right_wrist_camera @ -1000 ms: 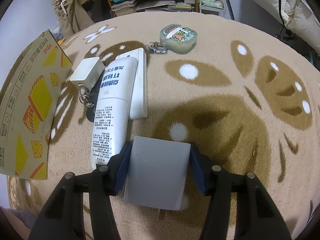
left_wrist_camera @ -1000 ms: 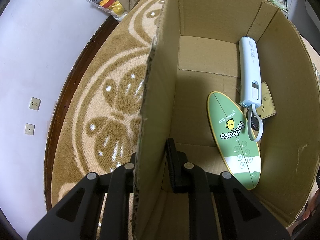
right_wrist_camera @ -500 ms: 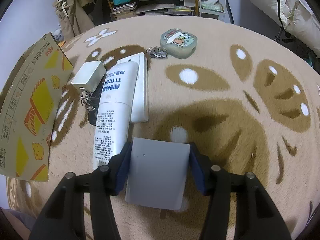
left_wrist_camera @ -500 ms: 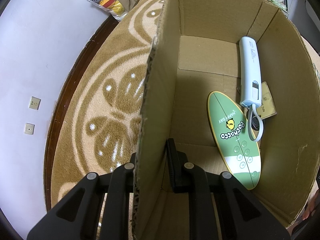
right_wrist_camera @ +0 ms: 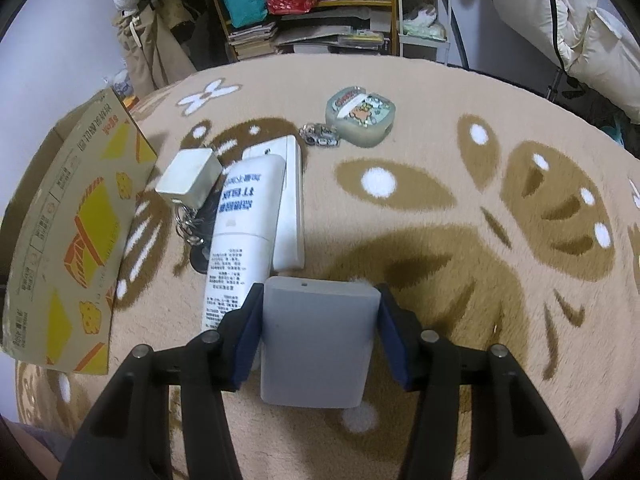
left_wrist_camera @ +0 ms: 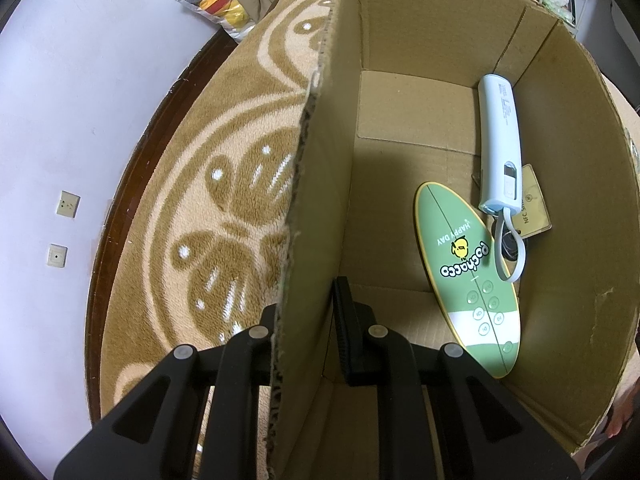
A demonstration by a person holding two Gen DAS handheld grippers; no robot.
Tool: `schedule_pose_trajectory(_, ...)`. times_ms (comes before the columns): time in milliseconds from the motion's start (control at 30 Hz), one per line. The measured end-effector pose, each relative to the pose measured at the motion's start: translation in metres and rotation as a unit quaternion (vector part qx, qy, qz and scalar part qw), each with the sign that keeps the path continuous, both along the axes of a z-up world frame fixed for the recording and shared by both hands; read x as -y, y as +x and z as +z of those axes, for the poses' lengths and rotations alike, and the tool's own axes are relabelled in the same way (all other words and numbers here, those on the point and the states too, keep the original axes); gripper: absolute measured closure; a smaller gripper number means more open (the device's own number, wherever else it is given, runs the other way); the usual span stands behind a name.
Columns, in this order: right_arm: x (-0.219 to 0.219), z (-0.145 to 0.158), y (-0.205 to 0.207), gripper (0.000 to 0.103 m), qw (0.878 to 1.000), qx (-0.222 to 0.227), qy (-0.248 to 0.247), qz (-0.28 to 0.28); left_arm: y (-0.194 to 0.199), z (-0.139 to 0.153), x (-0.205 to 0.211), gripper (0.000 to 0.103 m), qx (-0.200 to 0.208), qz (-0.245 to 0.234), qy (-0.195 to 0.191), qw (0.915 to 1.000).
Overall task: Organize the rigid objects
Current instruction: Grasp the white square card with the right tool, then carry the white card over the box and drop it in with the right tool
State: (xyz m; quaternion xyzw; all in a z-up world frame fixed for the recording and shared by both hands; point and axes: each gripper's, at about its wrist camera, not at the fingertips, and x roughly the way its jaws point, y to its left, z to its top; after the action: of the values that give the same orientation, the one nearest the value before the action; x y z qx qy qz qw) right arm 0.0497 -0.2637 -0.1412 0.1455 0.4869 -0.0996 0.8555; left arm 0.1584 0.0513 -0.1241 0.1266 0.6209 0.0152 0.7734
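Observation:
In the left wrist view my left gripper is shut on the near side wall of an open cardboard box, one finger outside and one inside. On the box floor lie a green oval Pochacco gadget, a white power bank with a loop cord, and a tan NFC card partly under it. In the right wrist view my right gripper is shut on a flat grey rectangular device, its blue pads pressing both long edges, just above the rug. The same box stands at the left.
On the patterned rug ahead lie a white tube, a white flat device under it, a white square charger with key rings, a cartoon-printed case and a keychain. Shelves and clothes stand behind.
The right wrist view has tipped up a little, so the rug items sit lower in the picture; the grey device stays between the pads. The left gripper and box are unchanged.

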Motion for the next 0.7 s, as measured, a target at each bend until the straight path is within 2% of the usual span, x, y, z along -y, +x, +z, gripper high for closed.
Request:
schedule_pose_trajectory(367, -0.006, 0.015, 0.006, 0.047, 1.000, 0.015, -0.008, 0.004, 0.000, -0.001, -0.001, 0.088, -0.001, 0.000, 0.001, 1.0000)
schedule_pose_trajectory(700, -0.021, 0.054, 0.030, 0.047, 0.997, 0.064, 0.002, 0.033, 0.000, -0.001, -0.001, 0.088, -0.001, 0.001, 0.000, 1.0000)
